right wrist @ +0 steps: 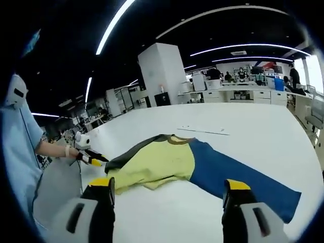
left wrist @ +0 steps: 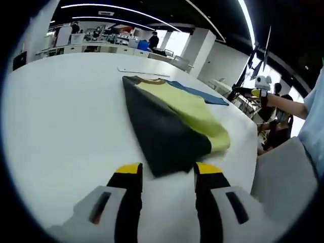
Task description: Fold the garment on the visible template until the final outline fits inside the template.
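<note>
the garment (left wrist: 172,121) lay on the white table (left wrist: 66,126), partly folded: in the left gripper view a dark panel covered its near side, a yellow-green part showed beside it and a blue strip peeked out at the far edge. its near corner sat between the left gripper (left wrist: 167,174)'s 2 yellow-tipped jaws, which stood apart; whether they touched the cloth was hard to tell. in the right gripper view the garment (right wrist: 202,164) spread out with a yellow body, a blue sleeve running toward the right jaw and a dark edge on the far left. the right gripper (right wrist: 169,190)'s jaws were wide apart, holding nothing. a thin pale strip (right wrist: 202,130) lay on the table beyond the collar; the template's outline was too faint to make out. the other gripper (right wrist: 91,158) showed at the left, its jaws too small to read.
</note>
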`<state>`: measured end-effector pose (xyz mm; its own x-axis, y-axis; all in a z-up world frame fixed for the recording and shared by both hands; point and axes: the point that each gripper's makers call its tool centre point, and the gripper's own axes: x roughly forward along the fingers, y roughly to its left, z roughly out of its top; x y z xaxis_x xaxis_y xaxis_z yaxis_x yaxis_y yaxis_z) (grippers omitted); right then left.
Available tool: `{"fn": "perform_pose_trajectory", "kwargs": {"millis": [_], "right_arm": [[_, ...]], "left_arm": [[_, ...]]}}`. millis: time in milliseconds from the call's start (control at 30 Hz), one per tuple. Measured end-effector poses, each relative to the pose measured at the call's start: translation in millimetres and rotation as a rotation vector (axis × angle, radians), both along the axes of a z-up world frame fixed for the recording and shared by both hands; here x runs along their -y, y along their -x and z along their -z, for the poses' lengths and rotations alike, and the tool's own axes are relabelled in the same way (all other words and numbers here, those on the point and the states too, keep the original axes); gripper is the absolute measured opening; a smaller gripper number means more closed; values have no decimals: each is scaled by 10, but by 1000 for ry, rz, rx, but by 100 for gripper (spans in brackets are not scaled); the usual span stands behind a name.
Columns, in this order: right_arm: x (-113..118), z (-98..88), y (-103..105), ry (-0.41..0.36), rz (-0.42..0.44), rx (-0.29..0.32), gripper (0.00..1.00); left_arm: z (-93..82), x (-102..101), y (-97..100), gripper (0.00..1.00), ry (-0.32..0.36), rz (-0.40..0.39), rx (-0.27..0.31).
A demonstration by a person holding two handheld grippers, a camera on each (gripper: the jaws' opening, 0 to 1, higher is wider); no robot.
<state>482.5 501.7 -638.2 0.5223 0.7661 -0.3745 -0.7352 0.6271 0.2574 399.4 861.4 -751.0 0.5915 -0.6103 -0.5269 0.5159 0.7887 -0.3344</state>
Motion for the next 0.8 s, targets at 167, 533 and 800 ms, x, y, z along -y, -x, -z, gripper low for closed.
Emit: {"fn": "perform_pose_trajectory", "kwargs": {"millis": [167, 533, 800], "right_arm": [[-1, 10, 2, -11, 1, -3, 88], [54, 49, 11, -19, 21, -12, 86], [46, 67, 28, -24, 23, -17, 85]], "left_arm": [[85, -29, -55, 21, -67, 2, 13], [-244, 12, -280, 0, -30, 0, 76], [-570, 382, -584, 0, 37, 54, 140]]}}
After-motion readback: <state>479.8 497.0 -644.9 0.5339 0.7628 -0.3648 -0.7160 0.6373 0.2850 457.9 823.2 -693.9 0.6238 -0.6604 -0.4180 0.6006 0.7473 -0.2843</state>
